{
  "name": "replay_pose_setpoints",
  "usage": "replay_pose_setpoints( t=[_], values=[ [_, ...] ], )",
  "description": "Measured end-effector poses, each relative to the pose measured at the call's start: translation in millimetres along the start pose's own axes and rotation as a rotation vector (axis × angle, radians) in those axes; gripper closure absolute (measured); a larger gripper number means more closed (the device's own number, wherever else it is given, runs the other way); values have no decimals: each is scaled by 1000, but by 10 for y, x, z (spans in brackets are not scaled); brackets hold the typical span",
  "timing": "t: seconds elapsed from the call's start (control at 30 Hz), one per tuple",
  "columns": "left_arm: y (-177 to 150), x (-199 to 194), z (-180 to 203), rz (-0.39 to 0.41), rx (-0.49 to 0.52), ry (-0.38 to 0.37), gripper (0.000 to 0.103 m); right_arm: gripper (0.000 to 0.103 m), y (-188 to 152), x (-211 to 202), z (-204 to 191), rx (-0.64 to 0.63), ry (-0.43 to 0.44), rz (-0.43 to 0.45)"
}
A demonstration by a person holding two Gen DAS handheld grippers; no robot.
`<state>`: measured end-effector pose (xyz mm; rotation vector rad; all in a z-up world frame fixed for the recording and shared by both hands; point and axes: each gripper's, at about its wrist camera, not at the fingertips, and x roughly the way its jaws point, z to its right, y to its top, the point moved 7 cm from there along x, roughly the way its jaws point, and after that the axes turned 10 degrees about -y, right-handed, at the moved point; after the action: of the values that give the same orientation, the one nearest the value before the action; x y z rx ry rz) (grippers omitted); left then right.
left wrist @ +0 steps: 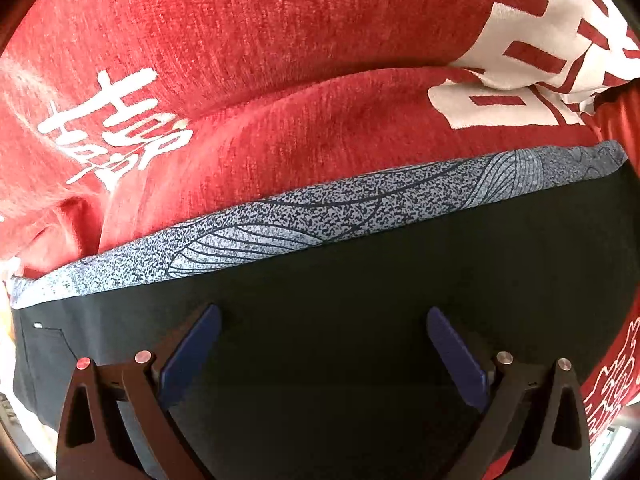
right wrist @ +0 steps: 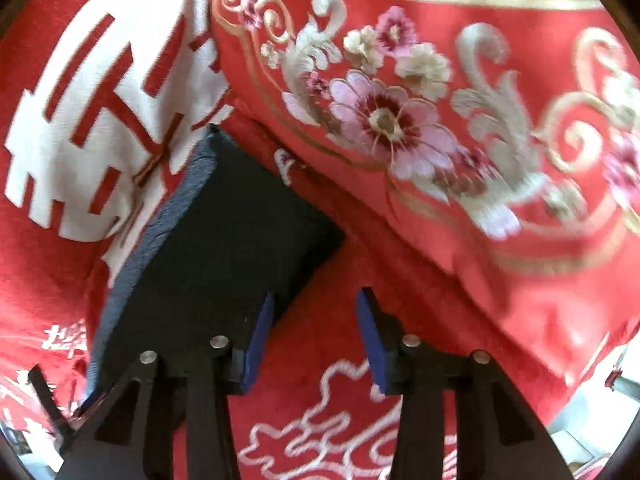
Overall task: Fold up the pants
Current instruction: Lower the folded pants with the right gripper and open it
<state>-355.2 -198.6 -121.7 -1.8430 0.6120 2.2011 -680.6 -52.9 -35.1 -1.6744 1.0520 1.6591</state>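
Note:
The dark pants [left wrist: 360,280] lie flat on a red bedspread, with a strip of grey patterned lining [left wrist: 320,212] showing along their far edge. My left gripper [left wrist: 324,320] is open just above the dark fabric, holding nothing. In the right wrist view the pants [right wrist: 224,240] appear as a dark folded rectangle with a thick stacked edge on its left side. My right gripper [right wrist: 316,300] is open and empty at the pants' near right corner, with its left finger [right wrist: 260,340] over the cloth.
A red bedspread [right wrist: 340,380] with white cloud embroidery lies under the pants. Red pillows with white lettering [left wrist: 280,40] stand behind them. A red embroidered floral cushion or quilt [right wrist: 440,120] rises at the right.

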Motion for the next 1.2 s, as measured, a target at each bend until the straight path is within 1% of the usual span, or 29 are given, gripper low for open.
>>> replay_pose_setpoints(
  t=[0.07, 0.13, 0.17, 0.2, 0.27, 0.33, 0.4, 0.5, 0.57, 0.67, 0.83, 0.93, 1.07, 1.13, 1.2],
  values=[
    [-5, 2, -1, -1, -3, 3, 0, 56, -34, -164, -154, -84, 15, 47],
    [-9, -4, -21, -1, -3, 5, 0, 52, -65, -301, -362, -174, 41, 83],
    [-10, -4, -19, -1, -4, 6, 0, 47, -85, -326, -494, -219, 55, 90],
    [-12, -4, -18, -2, -6, 5, 0, 44, -120, -332, -655, -275, 69, 92],
    [-12, 56, -57, -4, -12, 4, 0, 44, -200, -271, -882, -348, 90, 73],
    [-16, 58, -58, -7, -18, 3, 0, 44, -293, -148, -1026, -390, 107, 31],
    [-21, 61, -63, -6, -21, 2, 0, 44, -388, 10, -1109, -408, 97, -6],
    [-21, 56, -75, -6, -21, -2, 0, 44, -526, 204, -1104, -403, 78, -46],
    [-15, 63, -87, -6, -21, -5, 0, 44, -544, 152, -998, -378, 101, -44],
    [-17, 62, -91, -7, -21, -4, 0, 44, -515, 105, -876, -352, 100, -55],
    [-18, 76, -113, -9, -22, -1, 0, 44, -541, 101, -788, -307, 143, -85],
    [-16, 77, -114, -9, -24, -1, 0, 43, -551, 146, -808, -310, 139, -87],
    [-16, 78, -116, -10, -24, -1, 0, 39, -575, 236, -902, -298, 141, -96],
    [-11, 85, -124, -15, -27, -2, 0, 37, -628, 280, -873, -285, 134, -124],
    [-9, 85, -124, -17, -28, -4, 0, 37, -652, 296, -828, -258, 153, -140]
  ],
)
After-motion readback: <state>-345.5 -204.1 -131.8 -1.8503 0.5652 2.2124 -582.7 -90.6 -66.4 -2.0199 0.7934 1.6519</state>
